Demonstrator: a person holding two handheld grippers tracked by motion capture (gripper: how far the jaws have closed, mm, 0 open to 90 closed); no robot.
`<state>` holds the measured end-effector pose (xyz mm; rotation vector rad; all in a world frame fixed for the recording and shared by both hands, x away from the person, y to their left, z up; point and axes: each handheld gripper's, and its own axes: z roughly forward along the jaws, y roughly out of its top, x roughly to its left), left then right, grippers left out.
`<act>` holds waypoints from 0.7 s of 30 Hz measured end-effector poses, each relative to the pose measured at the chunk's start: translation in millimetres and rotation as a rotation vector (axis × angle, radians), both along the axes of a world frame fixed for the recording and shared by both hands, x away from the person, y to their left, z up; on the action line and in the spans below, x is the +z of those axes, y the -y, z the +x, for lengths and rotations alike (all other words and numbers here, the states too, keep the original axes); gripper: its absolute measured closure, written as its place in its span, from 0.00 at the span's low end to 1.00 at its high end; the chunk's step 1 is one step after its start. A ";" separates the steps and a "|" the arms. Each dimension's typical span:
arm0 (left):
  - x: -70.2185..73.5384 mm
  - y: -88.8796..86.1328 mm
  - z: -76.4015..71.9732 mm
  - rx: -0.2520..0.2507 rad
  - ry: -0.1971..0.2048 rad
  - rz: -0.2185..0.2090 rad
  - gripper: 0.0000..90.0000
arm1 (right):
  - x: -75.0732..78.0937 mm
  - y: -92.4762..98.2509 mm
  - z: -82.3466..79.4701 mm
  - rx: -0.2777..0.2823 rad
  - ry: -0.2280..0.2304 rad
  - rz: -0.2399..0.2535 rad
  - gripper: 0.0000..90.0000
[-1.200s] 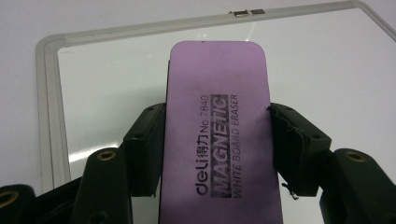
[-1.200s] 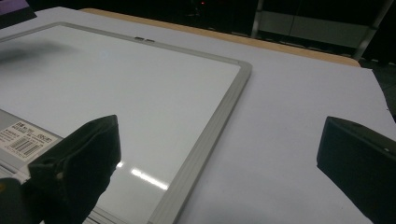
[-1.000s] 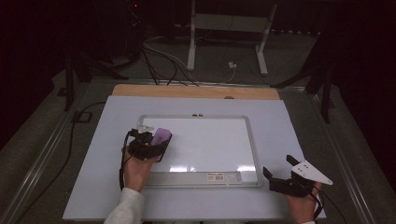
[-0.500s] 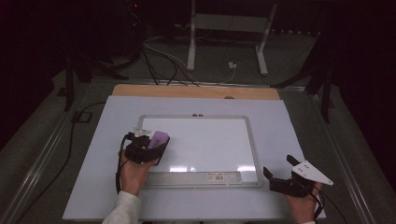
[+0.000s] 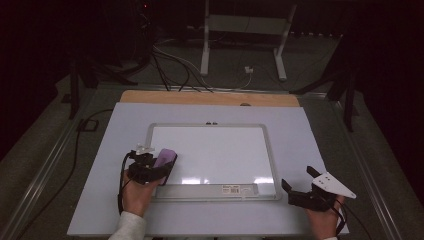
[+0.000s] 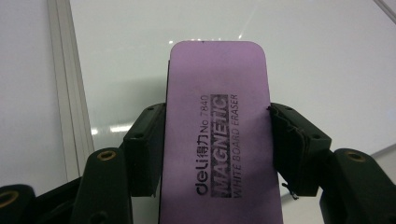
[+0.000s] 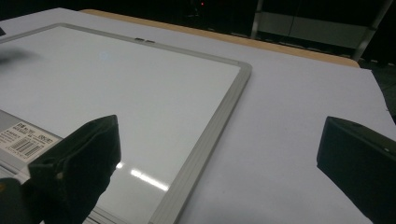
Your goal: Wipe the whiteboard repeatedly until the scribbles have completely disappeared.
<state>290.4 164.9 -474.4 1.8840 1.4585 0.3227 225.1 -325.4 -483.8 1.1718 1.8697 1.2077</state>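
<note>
left gripper (image 5: 159,169): clamped across the purple magnetic whiteboard eraser (image 6: 217,135) (long sides pinched, so its face can wipe) | eraser ahead of it, over the whiteboard (image 5: 210,150) corner | right gripper (image 5: 299,189): jaws apart, empty, parked on the desk (image 5: 310,135) beside the frame

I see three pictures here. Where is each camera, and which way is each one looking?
High view: above the person's side, looking forward and down on the table and whiteboard; both forearms and hands enter from below, with the left claw and right claw.
Left gripper view: rides the left claw, looking along its jaws clamped on a purple eraser over the whiteboard.
Right gripper view: rides the right claw, jaws apart, facing the whiteboard's corner.
All views share the whiteboard; the eraser shows in two.
</note>
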 end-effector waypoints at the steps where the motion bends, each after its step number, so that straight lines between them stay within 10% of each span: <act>1: -0.5 -0.1 -1.3 0.000 -0.002 -0.005 0.46 | -0.1 -0.1 0.1 0.000 -0.001 0.000 0.00; 15: -15.5 9.7 -15.7 -0.043 -0.041 0.060 0.46 | 0.1 -0.1 0.0 0.003 0.000 0.000 0.00; 21: -10.7 16.6 -19.6 -0.059 0.022 0.123 0.32 | 0.2 -0.5 -0.1 0.003 -0.001 0.000 0.00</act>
